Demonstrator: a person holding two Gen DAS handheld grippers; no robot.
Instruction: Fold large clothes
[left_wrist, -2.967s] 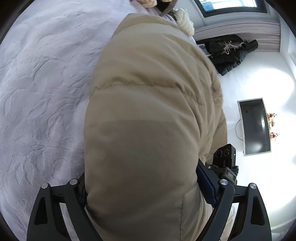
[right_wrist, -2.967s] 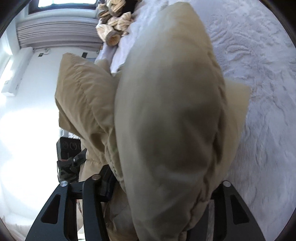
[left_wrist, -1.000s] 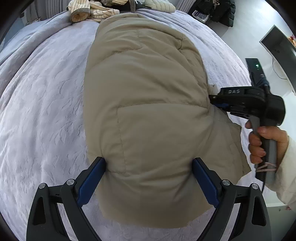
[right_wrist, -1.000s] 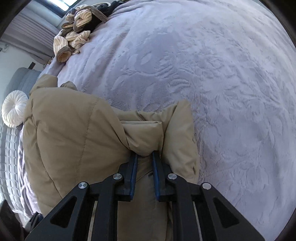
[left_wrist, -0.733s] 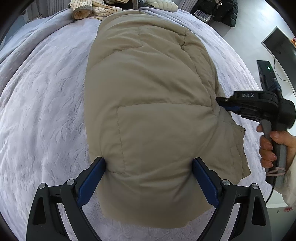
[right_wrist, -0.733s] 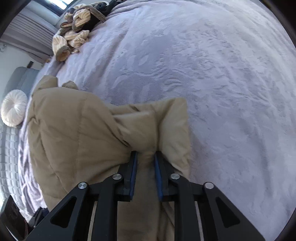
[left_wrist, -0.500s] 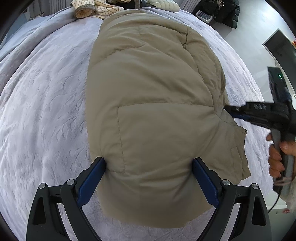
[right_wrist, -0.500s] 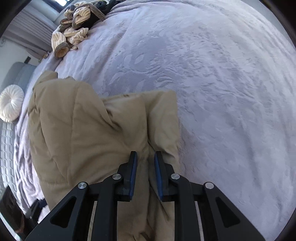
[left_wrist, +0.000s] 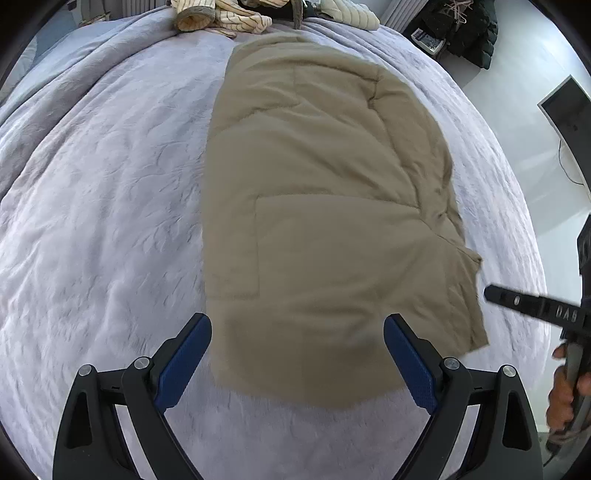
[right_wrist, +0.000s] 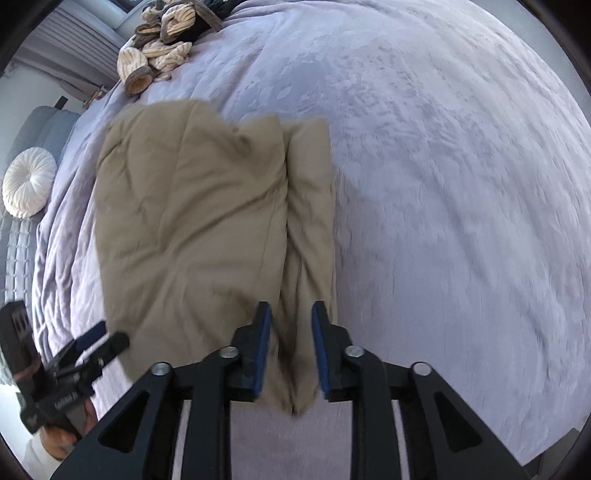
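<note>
Here, puffy quilted tan jacket (left_wrist: 325, 206), plush embossed bedspread (left_wrist: 103, 192)

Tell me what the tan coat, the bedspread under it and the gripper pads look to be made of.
Tan coat: matte woven shell, probably polyester or nylon, padded; stitched quilting lines and puffy panels show it.
Bedspread: pale lilac plush, likely fleece or velvet; soft nap with an embossed leaf pattern.
Pads: blue, seemingly rubbery with a fine texture, on black rigid plastic fingers.

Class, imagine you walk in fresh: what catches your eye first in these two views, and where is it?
A puffy tan jacket lies folded in the middle of a lilac bedspread. The open left gripper hangs over its near edge. A heap of striped clothes sits at the bed's far end.
</note>
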